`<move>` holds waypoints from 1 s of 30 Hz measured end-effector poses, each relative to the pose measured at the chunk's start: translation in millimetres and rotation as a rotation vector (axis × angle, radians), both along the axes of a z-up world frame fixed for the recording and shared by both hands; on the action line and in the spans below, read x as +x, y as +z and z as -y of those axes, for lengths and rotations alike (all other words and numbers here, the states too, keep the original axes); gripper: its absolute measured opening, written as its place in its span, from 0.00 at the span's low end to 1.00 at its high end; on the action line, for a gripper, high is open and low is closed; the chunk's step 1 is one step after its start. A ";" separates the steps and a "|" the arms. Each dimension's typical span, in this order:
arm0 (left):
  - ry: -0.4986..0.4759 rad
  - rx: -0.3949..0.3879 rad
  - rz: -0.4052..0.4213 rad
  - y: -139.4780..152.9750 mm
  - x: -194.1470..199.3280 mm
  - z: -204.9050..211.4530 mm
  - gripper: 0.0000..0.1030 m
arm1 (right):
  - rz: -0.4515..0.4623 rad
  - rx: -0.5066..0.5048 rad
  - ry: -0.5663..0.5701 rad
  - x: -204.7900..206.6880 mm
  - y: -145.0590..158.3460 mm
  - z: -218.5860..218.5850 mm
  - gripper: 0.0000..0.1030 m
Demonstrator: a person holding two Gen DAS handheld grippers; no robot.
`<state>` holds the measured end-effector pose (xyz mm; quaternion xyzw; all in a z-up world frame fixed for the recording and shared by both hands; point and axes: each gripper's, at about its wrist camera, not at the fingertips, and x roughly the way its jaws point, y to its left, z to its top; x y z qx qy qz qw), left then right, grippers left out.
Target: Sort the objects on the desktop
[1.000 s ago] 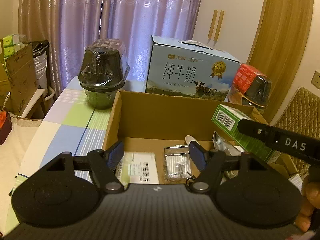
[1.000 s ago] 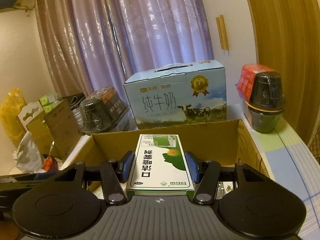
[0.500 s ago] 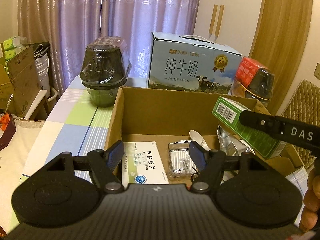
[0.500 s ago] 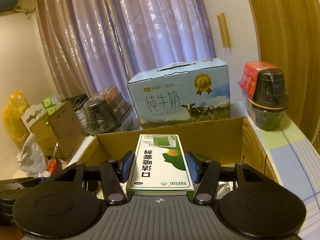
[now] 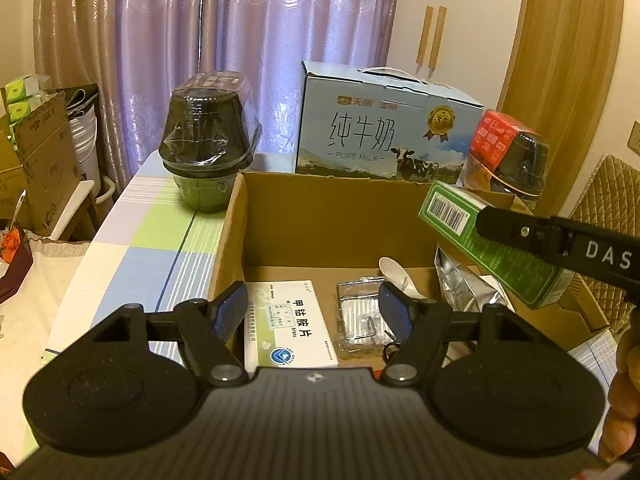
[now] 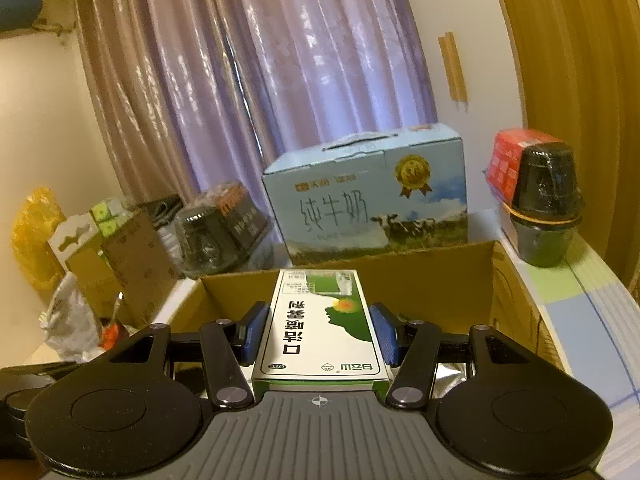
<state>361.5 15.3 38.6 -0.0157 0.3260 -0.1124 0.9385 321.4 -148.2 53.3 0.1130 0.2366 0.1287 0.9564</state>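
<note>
Checked cloth [image 5: 132,256] covers the table before purple curtains [image 5: 240,40].

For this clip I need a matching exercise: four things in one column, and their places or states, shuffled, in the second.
Things
1. green medicine box
2. white medicine box
3. milk carton
4. left tool

Places or states
A. lying flat on the floor of the cardboard box
B. open, holding nothing
C. standing on the table behind the cardboard box
D. clamped in the right tool, held above the cardboard box

Pairs: 1-D, 2-A, 3-C, 4-B
</note>
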 end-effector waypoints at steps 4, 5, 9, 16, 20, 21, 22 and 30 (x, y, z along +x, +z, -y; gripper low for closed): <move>0.005 0.003 0.001 0.5 -2.0 -3.5 0.66 | 0.057 0.022 0.023 -3.5 1.5 1.6 0.67; 0.006 0.004 0.001 0.4 -1.9 -4.1 0.66 | 0.064 0.029 0.016 -4.4 2.5 3.1 0.67; 0.007 0.012 -0.002 0.4 -2.6 -5.3 0.66 | 0.054 0.037 0.003 -3.5 4.1 7.4 0.67; 0.004 0.020 0.000 1.4 -3.0 -4.4 0.68 | 0.025 0.040 -0.014 -1.0 0.9 12.0 0.68; -0.001 0.026 -0.002 1.0 -2.6 -2.6 0.69 | 0.009 0.035 -0.018 -1.7 -1.9 12.4 0.70; -0.003 0.029 -0.001 0.9 -2.9 -2.1 0.70 | 0.006 0.034 -0.020 -2.3 -2.6 12.8 0.72; -0.006 0.033 -0.001 0.7 -3.3 -1.6 0.70 | 0.005 0.032 -0.022 -3.3 -3.2 13.1 0.72; -0.005 0.059 0.015 4.2 -16.4 -1.4 0.80 | 0.006 0.037 -0.063 -20.4 1.2 24.5 0.92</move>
